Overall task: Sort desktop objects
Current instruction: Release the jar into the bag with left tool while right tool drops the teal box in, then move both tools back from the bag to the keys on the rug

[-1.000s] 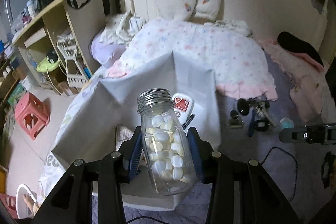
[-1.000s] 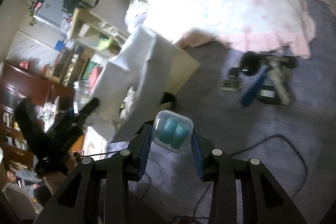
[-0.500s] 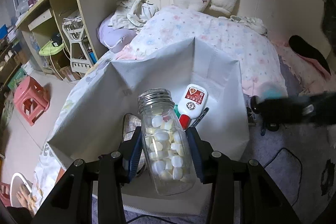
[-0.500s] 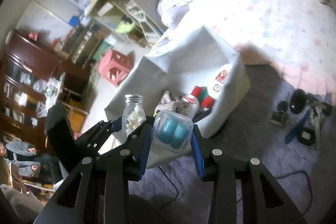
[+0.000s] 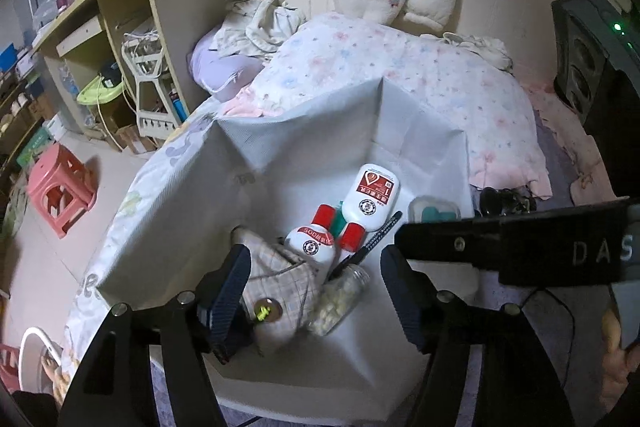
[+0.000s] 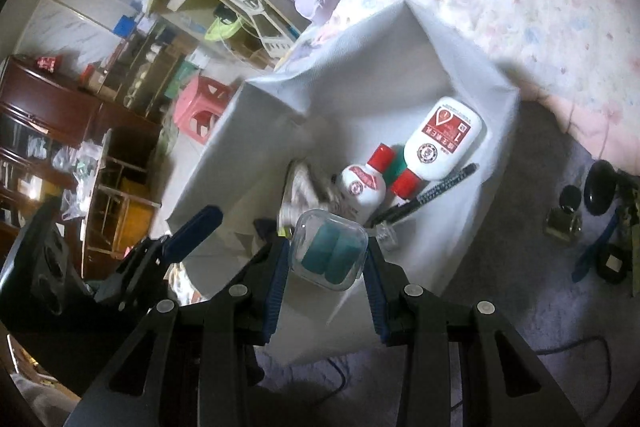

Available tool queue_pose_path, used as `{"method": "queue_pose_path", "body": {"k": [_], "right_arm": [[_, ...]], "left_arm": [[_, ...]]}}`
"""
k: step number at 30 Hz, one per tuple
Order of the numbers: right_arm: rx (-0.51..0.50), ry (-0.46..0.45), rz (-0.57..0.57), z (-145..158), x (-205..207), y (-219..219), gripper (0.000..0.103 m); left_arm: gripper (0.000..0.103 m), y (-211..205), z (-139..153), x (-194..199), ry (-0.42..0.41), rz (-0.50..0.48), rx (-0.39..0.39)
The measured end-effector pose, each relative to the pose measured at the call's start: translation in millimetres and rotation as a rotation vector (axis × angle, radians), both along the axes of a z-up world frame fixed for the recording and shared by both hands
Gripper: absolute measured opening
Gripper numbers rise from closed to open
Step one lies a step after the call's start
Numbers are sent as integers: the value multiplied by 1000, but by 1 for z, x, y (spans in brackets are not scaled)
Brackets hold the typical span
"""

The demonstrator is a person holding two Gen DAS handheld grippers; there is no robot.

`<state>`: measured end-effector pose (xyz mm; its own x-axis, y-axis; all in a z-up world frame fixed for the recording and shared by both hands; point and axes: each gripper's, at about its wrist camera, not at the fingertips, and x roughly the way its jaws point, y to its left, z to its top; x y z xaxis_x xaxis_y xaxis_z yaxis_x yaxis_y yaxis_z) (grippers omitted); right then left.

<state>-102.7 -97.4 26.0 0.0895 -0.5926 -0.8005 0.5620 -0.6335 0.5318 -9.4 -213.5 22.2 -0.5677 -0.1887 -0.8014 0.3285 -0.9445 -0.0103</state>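
Observation:
The glass jar of white tablets (image 5: 340, 301) lies on its side in the white fabric box (image 5: 280, 147), against a plaid pouch (image 5: 280, 283). My left gripper (image 5: 316, 259) hangs above it, jaws opening, with nothing between the pads. Two white bottles with red caps (image 5: 372, 203) and a black pen (image 5: 372, 243) lie in the same box. My right gripper (image 6: 326, 247) is shut on a clear case with teal pieces inside (image 6: 328, 255), held over the box's near right corner. That case (image 5: 434, 213) also shows in the left wrist view.
Keys, a metal clip and a blue tool (image 6: 592, 223) lie on the grey carpet right of the box. A flowered quilt (image 5: 400, 75) lies behind it. A pink stool (image 5: 60, 195) and shelves (image 5: 120, 39) stand to the left. A cable (image 6: 572, 343) runs across the carpet.
My left gripper has let go of the jar, which now lies in the box. My right gripper has carried the clear case leftward to above the box.

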Motion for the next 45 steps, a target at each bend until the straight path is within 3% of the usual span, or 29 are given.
{"method": "queue_pose_path", "body": {"k": [7,11,15,24,36,45], "right_arm": [[-16,21,-13,2,-3,-12,39],[36,61,-6,4,-1,-17,61],[81,105,9,6,1,-17,61],[56,76,-30,8,-3,9,61],[85,94,-125,14,-4,93,61],[45,69,-226,18,-25,155,61]], "left_arm": [[65,-1,1,4,-2,6,-4],[65,0,-1,2,-22,7,-23],[65,1,-1,2,-32,8,-32],[65,9,13,6,11,-10,-29],[65,92,24,-17,11,-209,-56],[65,161,27,-47,-34,-344,-96]]}}
